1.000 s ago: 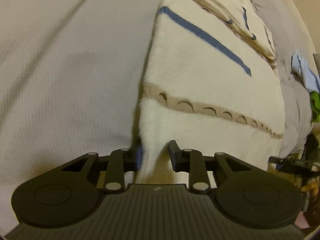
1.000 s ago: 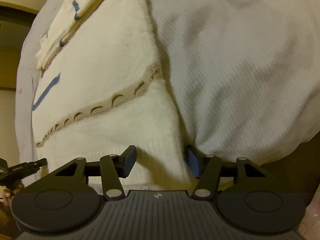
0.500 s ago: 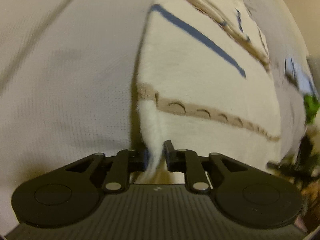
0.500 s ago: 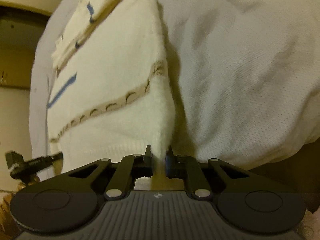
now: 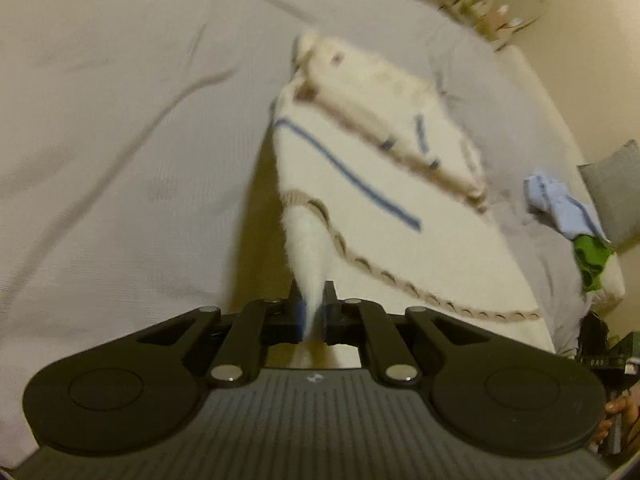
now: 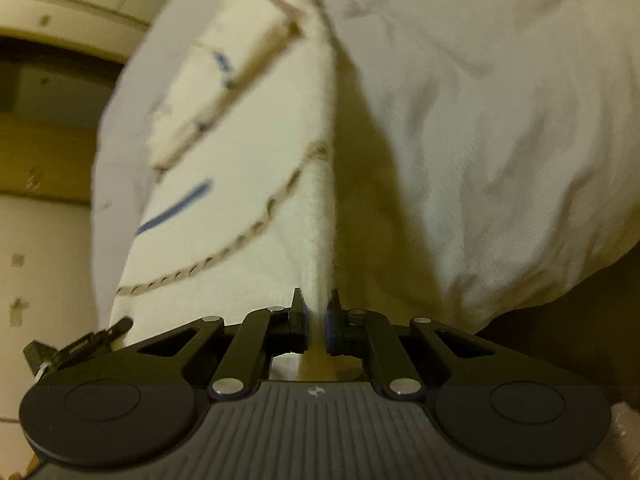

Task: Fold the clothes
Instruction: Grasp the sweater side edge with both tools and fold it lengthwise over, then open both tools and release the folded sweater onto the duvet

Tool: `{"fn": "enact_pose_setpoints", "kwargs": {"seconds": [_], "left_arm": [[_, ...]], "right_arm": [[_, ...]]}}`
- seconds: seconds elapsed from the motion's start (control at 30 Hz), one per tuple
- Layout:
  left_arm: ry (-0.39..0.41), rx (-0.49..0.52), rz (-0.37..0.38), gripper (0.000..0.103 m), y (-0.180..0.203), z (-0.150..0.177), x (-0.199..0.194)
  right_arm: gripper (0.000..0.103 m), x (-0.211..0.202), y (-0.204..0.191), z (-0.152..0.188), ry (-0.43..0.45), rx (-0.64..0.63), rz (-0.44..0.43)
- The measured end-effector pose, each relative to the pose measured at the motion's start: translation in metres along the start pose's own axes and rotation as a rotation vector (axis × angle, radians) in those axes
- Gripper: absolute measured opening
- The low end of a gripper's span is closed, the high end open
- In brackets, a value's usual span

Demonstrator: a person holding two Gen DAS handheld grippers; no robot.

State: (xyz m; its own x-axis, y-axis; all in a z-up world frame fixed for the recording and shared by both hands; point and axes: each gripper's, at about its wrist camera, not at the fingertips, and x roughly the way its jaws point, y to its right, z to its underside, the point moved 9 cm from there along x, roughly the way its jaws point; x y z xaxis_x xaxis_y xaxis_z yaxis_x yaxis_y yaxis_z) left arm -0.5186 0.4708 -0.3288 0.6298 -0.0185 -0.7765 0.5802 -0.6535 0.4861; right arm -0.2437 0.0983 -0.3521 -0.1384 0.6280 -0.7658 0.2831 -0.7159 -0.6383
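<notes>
A cream knitted sweater (image 5: 384,208) with a blue stripe and a tan scalloped band lies on a pale bedspread (image 5: 120,140). My left gripper (image 5: 313,312) is shut on the sweater's near left corner, which rises as a thin peak between the pads. In the right wrist view the same sweater (image 6: 248,184) stretches away to the left. My right gripper (image 6: 317,320) is shut on its near right corner, pulled up into a taut ridge. A dark shadow lies under each lifted edge.
A light blue cloth (image 5: 560,208) and a green garment (image 5: 592,260) lie at the bed's right edge. The other gripper (image 6: 76,346) shows at the left of the right wrist view. A wall and ledge (image 6: 48,80) stand beyond the bed.
Both grippers went from open around the hem corners to shut on them. Both have since risen, lifting the sweater's near edge off the bedspread.
</notes>
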Motion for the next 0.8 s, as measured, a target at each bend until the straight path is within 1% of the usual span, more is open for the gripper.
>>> {"fn": "enact_pose_setpoints", "kwargs": {"seconds": [0.1, 0.17, 0.27, 0.37, 0.43, 0.5, 0.6, 0.7, 0.73, 0.77, 0.8], "left_arm": [[0.025, 0.005, 0.013, 0.005, 0.011, 0.011, -0.03], [0.02, -0.012, 0.009, 0.005, 0.014, 0.028, -0.05], [-0.008, -0.071, -0.003, 0.005, 0.014, 0.057, -0.069], [-0.059, -0.155, -0.027, 0.005, 0.005, 0.083, -0.074], [-0.075, -0.177, -0.03, 0.005, 0.005, 0.079, -0.067], [-0.066, -0.169, -0.011, 0.005, 0.01, 0.056, -0.064], [-0.023, -0.128, 0.039, 0.005, 0.032, -0.004, -0.055], [0.032, -0.104, 0.087, 0.006, 0.055, -0.078, -0.03], [0.047, -0.121, 0.098, 0.006, 0.058, -0.106, -0.015], [0.059, -0.141, 0.102, 0.009, 0.059, -0.132, 0.0], [0.06, -0.169, 0.083, 0.011, 0.054, -0.149, 0.014]], "right_arm": [[0.007, -0.024, -0.008, 0.009, -0.011, -0.028, -0.012], [0.007, -0.036, -0.007, 0.021, -0.031, -0.016, -0.02], [0.007, -0.054, 0.0, 0.049, -0.089, 0.019, -0.027], [0.007, -0.06, 0.009, 0.072, -0.151, 0.083, -0.012], [0.008, -0.056, 0.013, 0.073, -0.167, 0.136, 0.003], [0.008, -0.053, 0.005, 0.054, -0.143, 0.147, -0.004], [0.008, -0.057, -0.024, 0.0, -0.054, 0.103, -0.023], [0.009, -0.061, -0.054, -0.076, 0.079, 0.075, -0.052], [0.009, -0.059, -0.062, -0.1, 0.12, 0.075, -0.055], [0.01, -0.055, -0.067, -0.125, 0.161, 0.083, -0.054], [0.013, -0.052, -0.069, -0.152, 0.208, 0.098, -0.056]]}}
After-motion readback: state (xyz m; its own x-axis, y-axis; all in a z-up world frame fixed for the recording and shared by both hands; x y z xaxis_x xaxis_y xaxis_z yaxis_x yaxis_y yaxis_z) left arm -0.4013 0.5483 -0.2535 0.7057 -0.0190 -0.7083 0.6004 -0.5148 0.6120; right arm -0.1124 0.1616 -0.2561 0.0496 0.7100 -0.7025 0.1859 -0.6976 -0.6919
